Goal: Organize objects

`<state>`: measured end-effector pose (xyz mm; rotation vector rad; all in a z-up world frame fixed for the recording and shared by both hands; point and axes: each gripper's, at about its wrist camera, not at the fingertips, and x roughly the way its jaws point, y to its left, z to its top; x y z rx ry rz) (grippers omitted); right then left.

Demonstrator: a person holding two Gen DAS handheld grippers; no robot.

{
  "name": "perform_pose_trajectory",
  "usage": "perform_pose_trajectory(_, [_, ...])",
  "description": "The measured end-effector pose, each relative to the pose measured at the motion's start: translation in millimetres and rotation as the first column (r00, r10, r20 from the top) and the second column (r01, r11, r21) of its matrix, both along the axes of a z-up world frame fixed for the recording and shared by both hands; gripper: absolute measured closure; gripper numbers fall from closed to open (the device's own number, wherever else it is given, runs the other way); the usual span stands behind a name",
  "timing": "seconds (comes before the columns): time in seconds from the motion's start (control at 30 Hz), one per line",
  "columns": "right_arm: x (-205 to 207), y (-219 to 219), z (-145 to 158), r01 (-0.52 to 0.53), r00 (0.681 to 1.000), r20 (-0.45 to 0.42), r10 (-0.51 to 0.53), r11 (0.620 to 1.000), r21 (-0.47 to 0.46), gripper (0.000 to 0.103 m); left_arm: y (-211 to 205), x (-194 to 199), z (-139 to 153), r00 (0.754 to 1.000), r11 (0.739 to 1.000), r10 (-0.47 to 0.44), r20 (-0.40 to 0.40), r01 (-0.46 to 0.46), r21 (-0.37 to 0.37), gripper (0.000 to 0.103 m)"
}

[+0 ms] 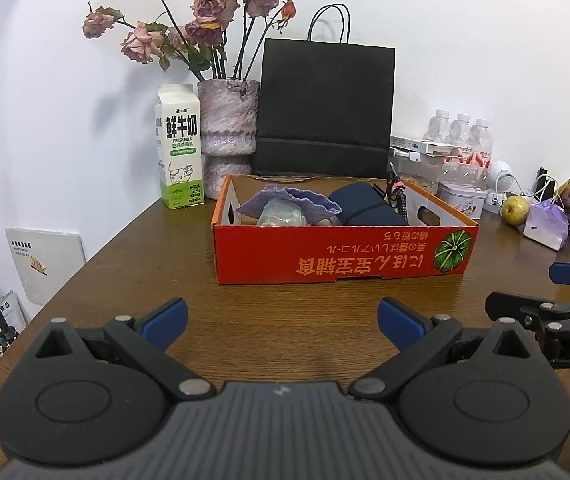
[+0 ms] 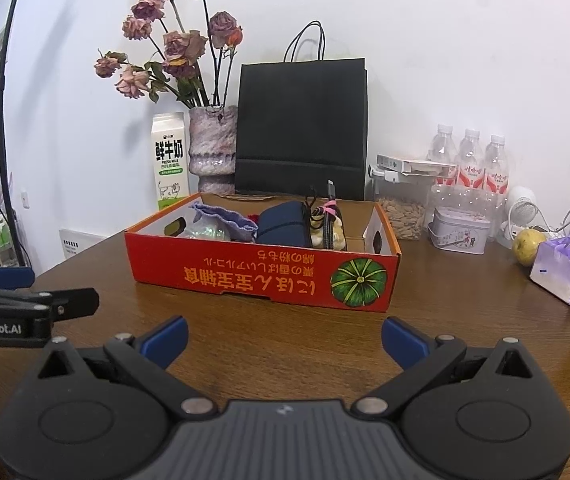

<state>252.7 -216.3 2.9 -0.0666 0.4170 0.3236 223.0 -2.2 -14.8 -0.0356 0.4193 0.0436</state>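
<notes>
Both grippers, left [image 1: 281, 322] and right [image 2: 283, 339], idle w/ fingers apart, empty, above worktop [image 1: 285, 300]. Box [image 1: 341, 256] at 12 o'clock, part-filled. Next, prob.: fetch a loose item.

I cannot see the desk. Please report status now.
Left gripper and right gripper: jaws open, empty. Box ahead on table, already holds items. Path clear.

Two matching handheld tools: left gripper [image 1: 283, 322] and right gripper [image 2: 285, 340]. Ribbed grey housing, black triangular linkage arms, round black hubs, silver pivot screws, blue pads on the jaws. White "GenRobot.AI" lettering on the left gripper's side.
</notes>
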Motion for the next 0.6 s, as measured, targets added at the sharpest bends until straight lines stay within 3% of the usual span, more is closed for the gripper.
perform_pose_trajectory(0.6, [-1.6,-1.9,2.0,0.000,1.000,0.011,-0.001,1.000,0.011,0.000,-0.3,-0.9,0.2,1.000,1.000,0.003,0.002,-0.003,0.000,0.000])
